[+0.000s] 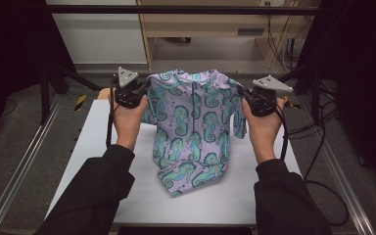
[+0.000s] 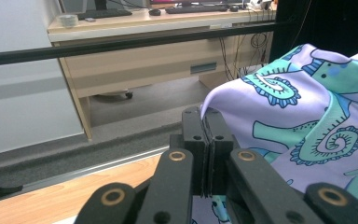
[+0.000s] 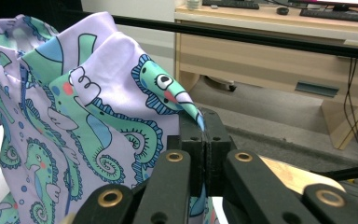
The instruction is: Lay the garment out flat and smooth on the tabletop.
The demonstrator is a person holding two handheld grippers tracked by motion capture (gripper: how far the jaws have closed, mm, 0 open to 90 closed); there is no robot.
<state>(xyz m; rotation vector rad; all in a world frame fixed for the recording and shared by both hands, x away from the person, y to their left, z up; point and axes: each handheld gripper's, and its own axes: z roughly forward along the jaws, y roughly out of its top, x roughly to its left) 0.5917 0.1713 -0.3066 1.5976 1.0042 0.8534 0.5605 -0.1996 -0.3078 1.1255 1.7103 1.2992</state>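
A small lilac shirt (image 1: pixel 193 122) printed with teal seahorses hangs between my two grippers above the white table (image 1: pixel 88 161), its lower hem crumpled on the tabletop. My left gripper (image 1: pixel 144 90) is shut on the shirt's left shoulder, and in the left gripper view the fabric (image 2: pixel 298 116) is pinched between the closed jaws of the left gripper (image 2: pixel 207 122). My right gripper (image 1: pixel 247 95) is shut on the right shoulder; in the right gripper view the cloth (image 3: pixel 98 116) runs into the closed jaws of the right gripper (image 3: pixel 203 122). Short sleeves droop at both sides.
A black frame bar (image 1: pixel 176 9) crosses above the table's far edge. Behind it stands a wooden desk (image 1: pixel 215 29) with cables at the right. Metal rails (image 1: pixel 19 166) run along both sides of the table. Gripper cables trail down past each wrist.
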